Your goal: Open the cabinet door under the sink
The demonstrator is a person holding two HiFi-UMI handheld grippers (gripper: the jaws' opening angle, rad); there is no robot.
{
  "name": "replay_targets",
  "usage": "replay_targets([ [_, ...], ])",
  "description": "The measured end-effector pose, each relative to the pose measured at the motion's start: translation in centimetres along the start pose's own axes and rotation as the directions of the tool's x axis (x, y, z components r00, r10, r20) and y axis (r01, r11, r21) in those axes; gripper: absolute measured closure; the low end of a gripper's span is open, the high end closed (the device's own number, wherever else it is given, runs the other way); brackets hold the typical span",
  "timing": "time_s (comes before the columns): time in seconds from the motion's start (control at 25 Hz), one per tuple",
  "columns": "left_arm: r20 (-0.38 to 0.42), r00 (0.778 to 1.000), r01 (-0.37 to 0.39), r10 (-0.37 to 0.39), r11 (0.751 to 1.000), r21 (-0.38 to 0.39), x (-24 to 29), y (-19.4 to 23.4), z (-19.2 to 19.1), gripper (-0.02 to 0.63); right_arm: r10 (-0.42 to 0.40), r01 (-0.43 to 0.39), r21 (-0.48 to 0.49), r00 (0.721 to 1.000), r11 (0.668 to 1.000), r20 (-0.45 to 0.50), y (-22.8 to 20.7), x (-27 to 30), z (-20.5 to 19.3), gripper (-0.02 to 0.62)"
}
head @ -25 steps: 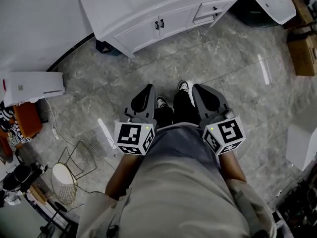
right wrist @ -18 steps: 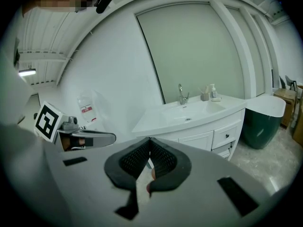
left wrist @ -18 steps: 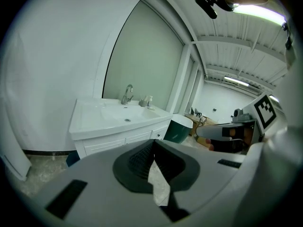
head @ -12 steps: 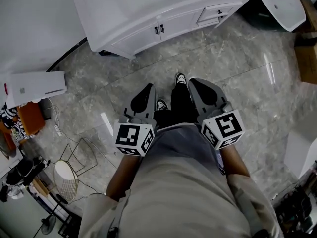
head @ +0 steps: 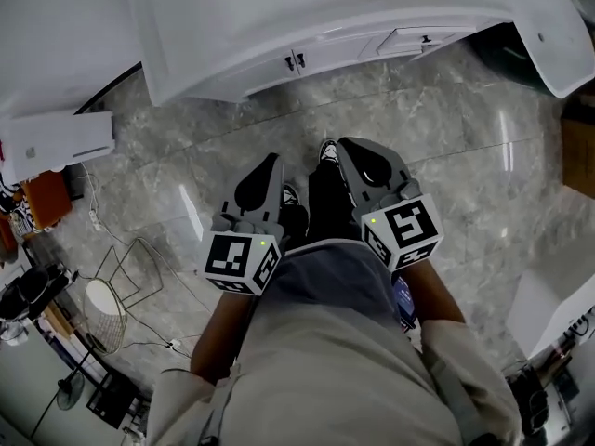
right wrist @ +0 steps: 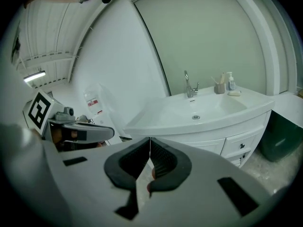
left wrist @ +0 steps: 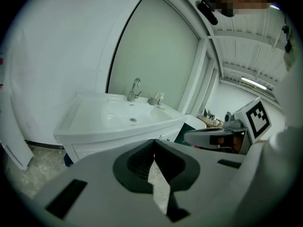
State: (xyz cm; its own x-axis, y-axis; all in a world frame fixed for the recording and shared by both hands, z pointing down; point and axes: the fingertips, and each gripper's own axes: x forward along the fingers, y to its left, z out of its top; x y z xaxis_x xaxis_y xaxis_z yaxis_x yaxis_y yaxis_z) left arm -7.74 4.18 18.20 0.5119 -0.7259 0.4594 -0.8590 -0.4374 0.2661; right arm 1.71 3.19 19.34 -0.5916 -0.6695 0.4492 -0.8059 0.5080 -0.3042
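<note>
Grey marble floor (head: 186, 156) lies between both closed jaws and cabinet door (head: 279, 66).

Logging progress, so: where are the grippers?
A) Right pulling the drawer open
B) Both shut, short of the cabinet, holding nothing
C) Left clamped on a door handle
B: left gripper and right gripper hang over the floor, apart from the closed cabinet doors, jaws together on nothing.

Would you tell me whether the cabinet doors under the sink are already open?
No, in the head view both cabinet doors sit flush in the front of the vanity.
</note>
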Motion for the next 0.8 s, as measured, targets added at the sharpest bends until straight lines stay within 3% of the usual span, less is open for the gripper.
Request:
replay_targets([
  [0.36, -0.003, 0.994, -0.108, 0.108, 0.994, -0.03, 3.6, 2.2, 0.0, 0.606, 0.027, -0.028, -0.016, 0.997, 0.999, -0.068, -5.0, 5.0, -1.7, 0.582],
  [0.6, -0.013, 0.998, -0.06, 0.059, 0.998, -0.009, 5.5, 3.0, -0.5, 0.606, 0.01, -0.015, -0.052, 0.995, 0.999, -0.101, -6.6, 8.6, -2.1, 0.583],
  [0.8, -0.038, 0.998, -0.061, 0.06, 0.998, -0.035, 6.7, 5.1, -1.8, 0.606, -0.017, 0.012, -0.038, 0.992, 0.999, -0.128, -7.4, 11.6, -3.6, 0.582],
])
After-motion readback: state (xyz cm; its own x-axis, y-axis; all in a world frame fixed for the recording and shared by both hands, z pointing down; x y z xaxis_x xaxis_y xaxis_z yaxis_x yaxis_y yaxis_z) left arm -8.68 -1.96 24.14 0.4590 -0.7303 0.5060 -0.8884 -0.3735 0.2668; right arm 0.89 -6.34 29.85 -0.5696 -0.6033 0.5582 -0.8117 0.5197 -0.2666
